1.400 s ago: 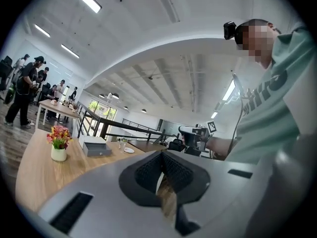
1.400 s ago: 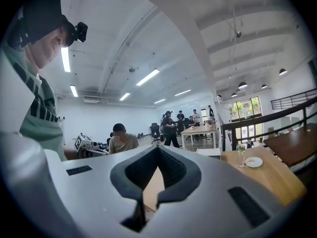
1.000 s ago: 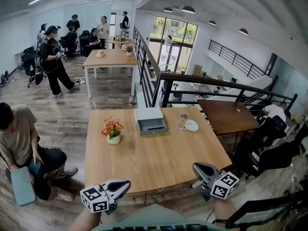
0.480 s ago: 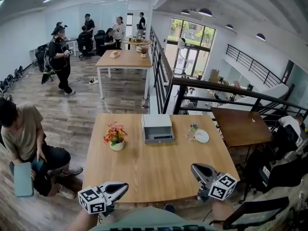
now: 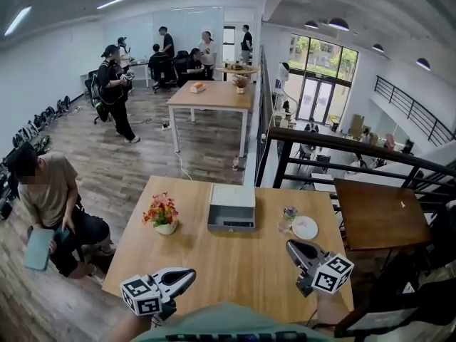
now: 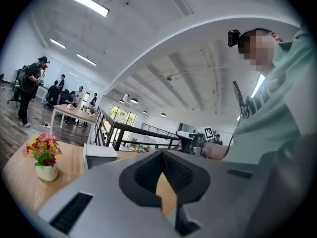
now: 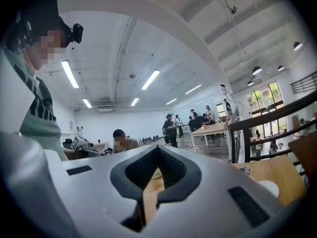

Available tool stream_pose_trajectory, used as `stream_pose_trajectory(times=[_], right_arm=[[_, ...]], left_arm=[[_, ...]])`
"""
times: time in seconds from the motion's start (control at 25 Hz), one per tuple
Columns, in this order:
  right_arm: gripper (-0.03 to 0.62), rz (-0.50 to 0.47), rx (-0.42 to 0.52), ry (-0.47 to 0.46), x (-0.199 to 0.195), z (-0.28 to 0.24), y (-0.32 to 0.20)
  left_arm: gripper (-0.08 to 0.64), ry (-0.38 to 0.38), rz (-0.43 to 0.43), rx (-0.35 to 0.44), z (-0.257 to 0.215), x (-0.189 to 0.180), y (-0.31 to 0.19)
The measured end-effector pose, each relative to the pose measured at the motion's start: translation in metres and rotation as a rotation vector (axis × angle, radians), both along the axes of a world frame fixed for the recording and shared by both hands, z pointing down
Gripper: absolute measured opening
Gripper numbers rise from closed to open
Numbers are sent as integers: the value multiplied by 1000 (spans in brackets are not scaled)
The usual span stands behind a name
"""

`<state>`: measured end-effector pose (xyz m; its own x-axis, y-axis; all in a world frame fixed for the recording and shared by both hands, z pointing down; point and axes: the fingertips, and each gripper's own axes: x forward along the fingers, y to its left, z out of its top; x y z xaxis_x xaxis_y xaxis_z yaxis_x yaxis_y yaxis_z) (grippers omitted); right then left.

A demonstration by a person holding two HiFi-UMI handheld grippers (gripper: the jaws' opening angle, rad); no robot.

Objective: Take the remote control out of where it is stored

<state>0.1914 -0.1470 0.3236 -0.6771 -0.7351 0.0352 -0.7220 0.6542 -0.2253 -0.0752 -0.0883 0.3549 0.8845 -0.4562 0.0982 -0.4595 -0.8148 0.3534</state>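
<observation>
We hold our left tool (image 5: 189, 273) and right tool (image 5: 291, 247) clenched on nothing above the near side of the table (image 5: 235, 262). The grey box (image 5: 231, 205) stands far-centre; we cannot make out the remote control.

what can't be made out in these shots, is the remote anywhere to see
- remote control: in no view. The head view shows only the outside of the grey box; its walls hide the inside.
- dark slot on the box front: too small in the head view to tell handle from gap.
- glass: contents too small, head view.
- left gripper view: the box's lower part sits behind the left claw.
</observation>
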Motion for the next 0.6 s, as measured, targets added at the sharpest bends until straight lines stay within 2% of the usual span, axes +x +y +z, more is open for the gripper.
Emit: stream_pose_trajectory(times=[0.16,0.36,0.6], right_arm=[[5,-23,4,-7,45,4,-27],[5,-46,-2,-40,74,26,-49],[5,-28,-43,-97,102,47,-56]], left_arm=[[5,-32,-26,3,-7,44,-20],[5,-81,-70,-15,4,70,-42],[5,-132,-57,-35,-3,96,-53]])
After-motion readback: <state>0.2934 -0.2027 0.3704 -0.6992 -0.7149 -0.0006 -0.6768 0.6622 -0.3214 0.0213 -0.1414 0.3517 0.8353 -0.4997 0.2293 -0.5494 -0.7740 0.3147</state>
